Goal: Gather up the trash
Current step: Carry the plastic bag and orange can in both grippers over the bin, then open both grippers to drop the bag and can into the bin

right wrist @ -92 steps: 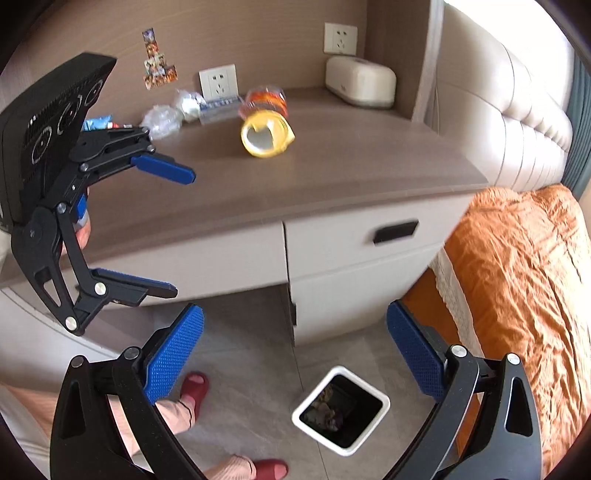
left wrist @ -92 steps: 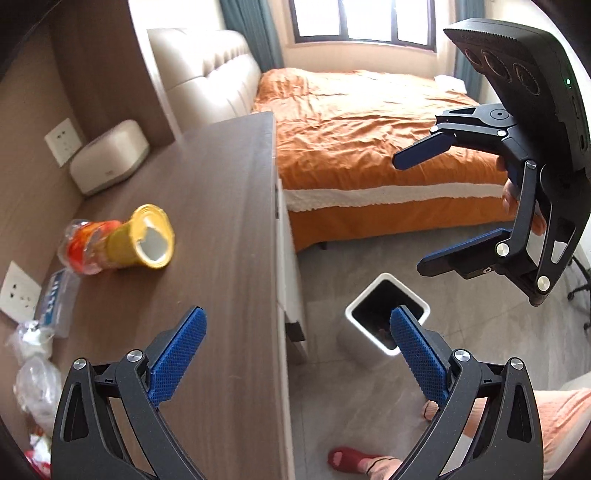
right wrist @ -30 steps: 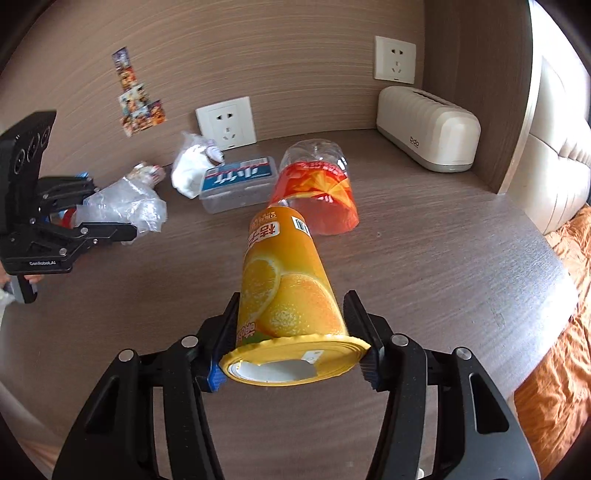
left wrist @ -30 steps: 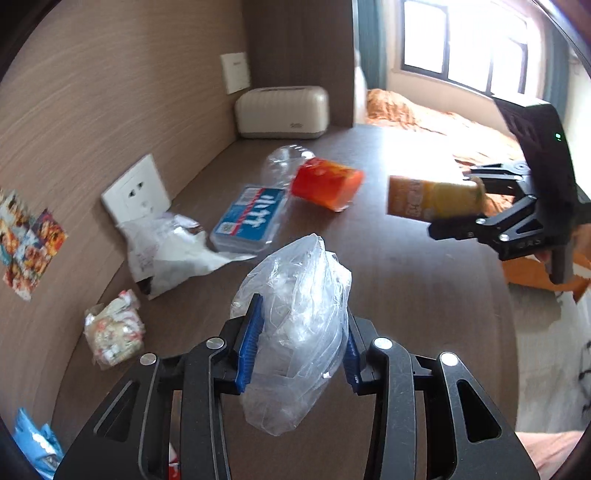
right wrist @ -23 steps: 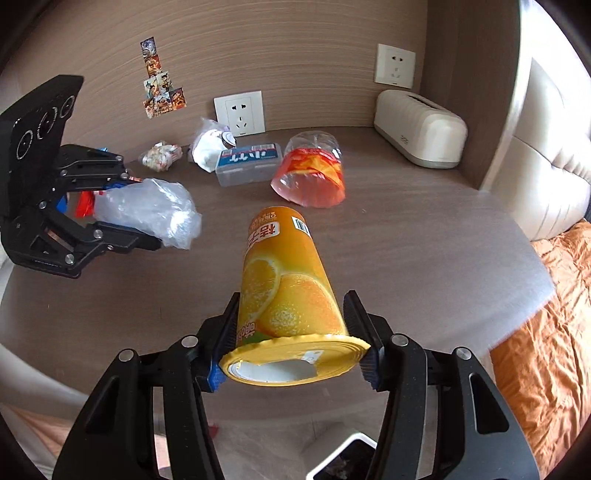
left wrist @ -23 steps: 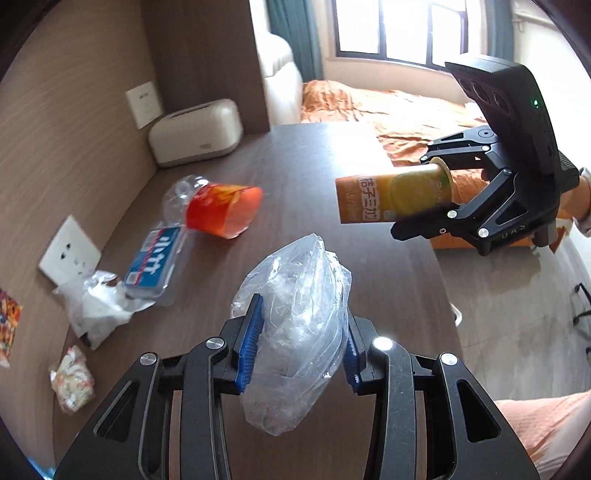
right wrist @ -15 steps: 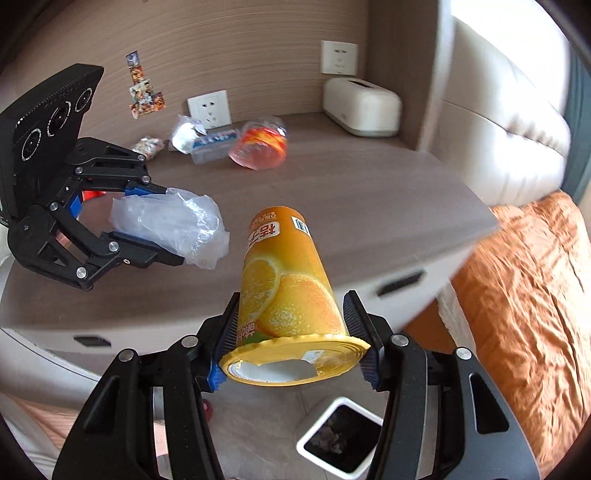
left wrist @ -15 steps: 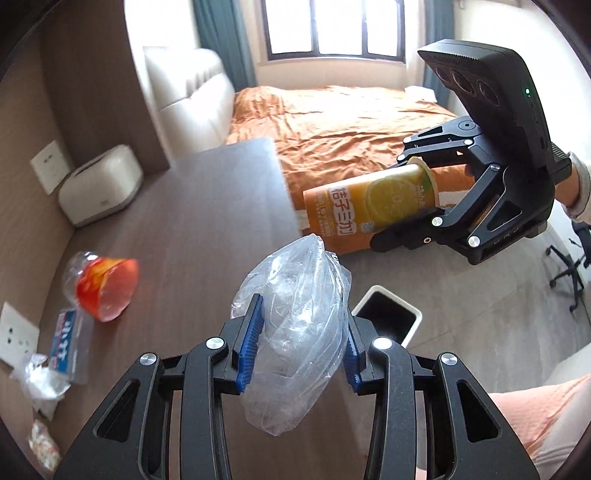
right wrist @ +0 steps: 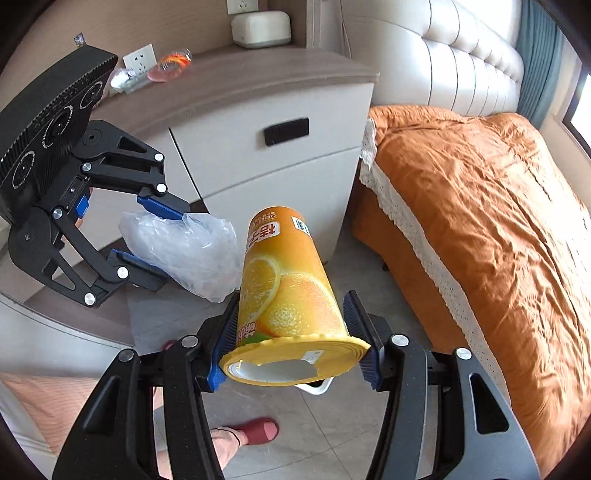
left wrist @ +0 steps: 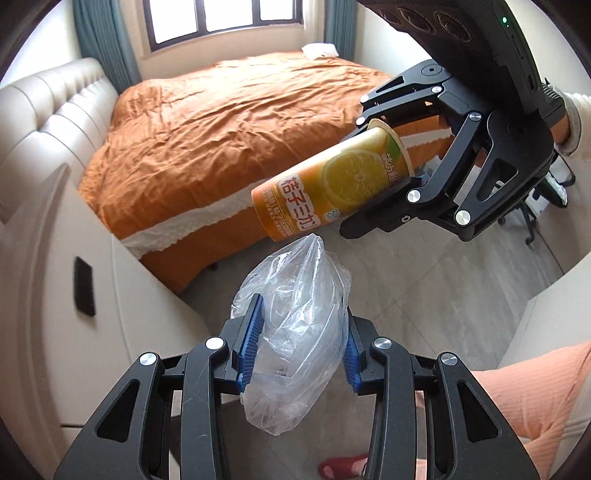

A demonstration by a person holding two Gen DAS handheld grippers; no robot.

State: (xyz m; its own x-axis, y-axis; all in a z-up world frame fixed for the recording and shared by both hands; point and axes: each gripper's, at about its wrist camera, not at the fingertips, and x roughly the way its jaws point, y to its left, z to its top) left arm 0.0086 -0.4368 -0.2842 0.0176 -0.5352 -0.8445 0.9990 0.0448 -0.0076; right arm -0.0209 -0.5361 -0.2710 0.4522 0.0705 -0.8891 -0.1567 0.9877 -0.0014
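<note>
open floor, bed beside

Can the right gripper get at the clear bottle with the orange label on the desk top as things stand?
Probably not. The right gripper is shut on the orange-print paper cup and hangs over the floor, apart from the desk; the clear bottle with the orange label lies far back by the wall.

A home bedroom: a bed under a rumpled orange cover meets a padded cream headboard, curtains frame a window, and a drawer cabinet stands beside the bed on a tiled floor.
</note>
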